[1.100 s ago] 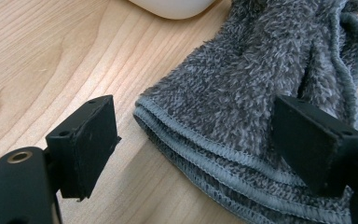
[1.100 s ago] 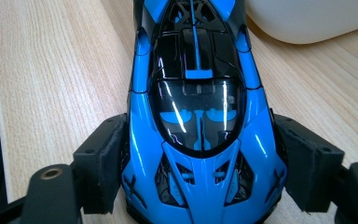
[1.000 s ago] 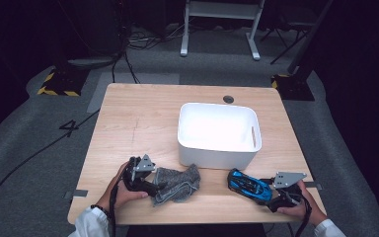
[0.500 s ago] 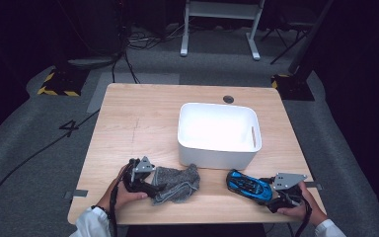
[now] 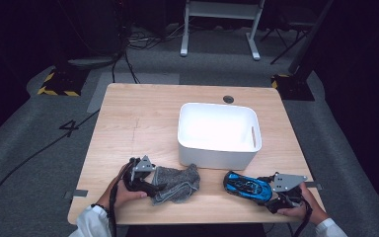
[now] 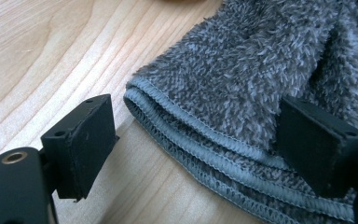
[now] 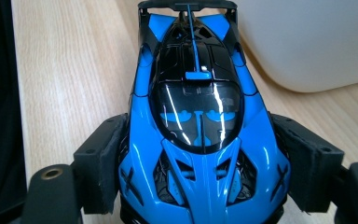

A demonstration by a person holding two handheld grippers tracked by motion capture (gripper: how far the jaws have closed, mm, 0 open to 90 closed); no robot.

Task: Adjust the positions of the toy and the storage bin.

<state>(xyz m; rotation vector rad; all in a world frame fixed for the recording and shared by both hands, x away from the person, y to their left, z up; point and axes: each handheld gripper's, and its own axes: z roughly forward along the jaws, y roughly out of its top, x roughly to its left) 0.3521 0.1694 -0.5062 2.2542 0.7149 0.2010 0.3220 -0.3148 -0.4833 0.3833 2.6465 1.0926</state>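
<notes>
A folded grey fleece cloth (image 5: 178, 182) lies near the table's front edge, left of centre. My left gripper (image 5: 154, 185) is at its left end. In the left gripper view the cloth's stitched hem (image 6: 214, 144) runs between the wide-apart jaws of my left gripper (image 6: 200, 135), which is open. A blue and black toy car (image 5: 246, 186) sits on the wood at the front right. My right gripper (image 5: 268, 191) is at its right end. In the right gripper view the pads (image 7: 103, 161) of my right gripper (image 7: 203, 156) press both flanks of the car (image 7: 196, 107).
A white plastic bin (image 5: 219, 154) stands in the middle of the wooden table (image 5: 128, 123), just behind the cloth and the car. A round cable hole (image 5: 228, 99) is at the far edge. Dark floor and cables surround the table.
The cloth has settled a little flatter by my left gripper. Both grippers and the car stay almost where they were.
</notes>
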